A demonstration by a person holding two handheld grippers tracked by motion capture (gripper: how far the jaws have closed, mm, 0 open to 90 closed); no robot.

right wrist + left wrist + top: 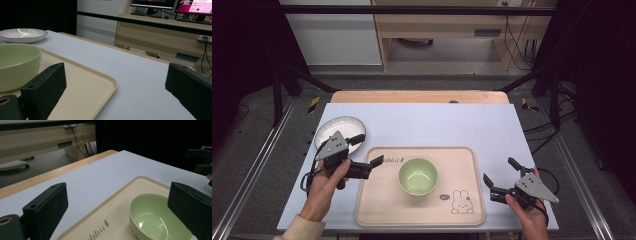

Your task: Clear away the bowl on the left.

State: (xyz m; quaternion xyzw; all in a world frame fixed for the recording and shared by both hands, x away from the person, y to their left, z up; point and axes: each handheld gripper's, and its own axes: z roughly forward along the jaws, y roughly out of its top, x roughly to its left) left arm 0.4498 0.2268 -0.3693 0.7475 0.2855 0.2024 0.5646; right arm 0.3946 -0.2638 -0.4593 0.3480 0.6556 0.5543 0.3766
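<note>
A light green bowl (418,176) sits in the middle of a beige tray (382,200) with a rabbit drawing. A white plate (332,127) with a dark rim lies to the tray's left rear. My left gripper (368,149) hovers open over the tray's left rear corner, just in front of the plate, and nothing is between its jaws. In the left gripper view the green bowl (155,217) lies ahead on the tray (117,220). My right gripper (501,172) stands open to the right of the tray, empty. The right gripper view has the bowl (17,63), the tray (85,87) and the plate (22,34).
The tray lies on a pale blue-grey mat (432,125) over a wooden table (417,96). Black frame bars (412,10) surround the table, and a wooden desk (447,25) stands beyond it.
</note>
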